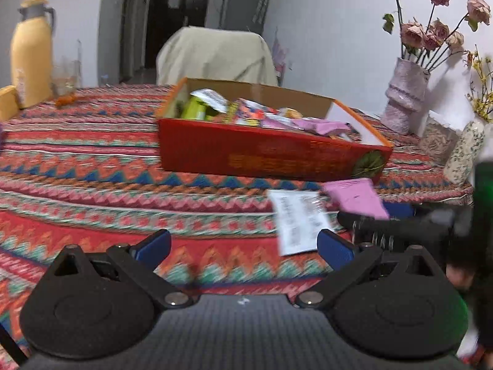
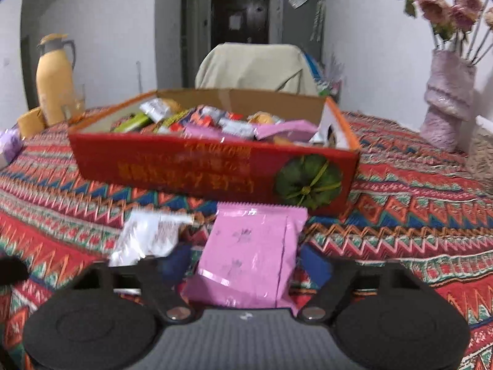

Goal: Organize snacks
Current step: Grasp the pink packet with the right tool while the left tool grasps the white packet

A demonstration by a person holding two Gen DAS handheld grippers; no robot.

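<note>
The pink snack packet [image 2: 246, 256] sits between the blue fingers of the right gripper [image 2: 245, 260], jaws clenched on its sides, just in front of the red snack box [image 2: 212, 166]; the box (heaped with mixed wrapped snacks) stands on the patterned tablecloth [image 1: 92, 185]; a white packet [image 1: 297, 222] lies on the cloth just left of the pink one; the left gripper [image 1: 245, 246] hangs over the cloth, jaws spread wide and holding nothing; beyond stand a yellow thermos [image 1: 30, 52] and a vase of roses [image 1: 403, 98]

Left gripper [image 1: 243, 243] hangs wide open over the tablecloth [image 1: 92, 166], red snack box [image 1: 265, 154] ahead, pink packet [image 1: 354, 197] beside the white packet [image 1: 297, 222].
</note>
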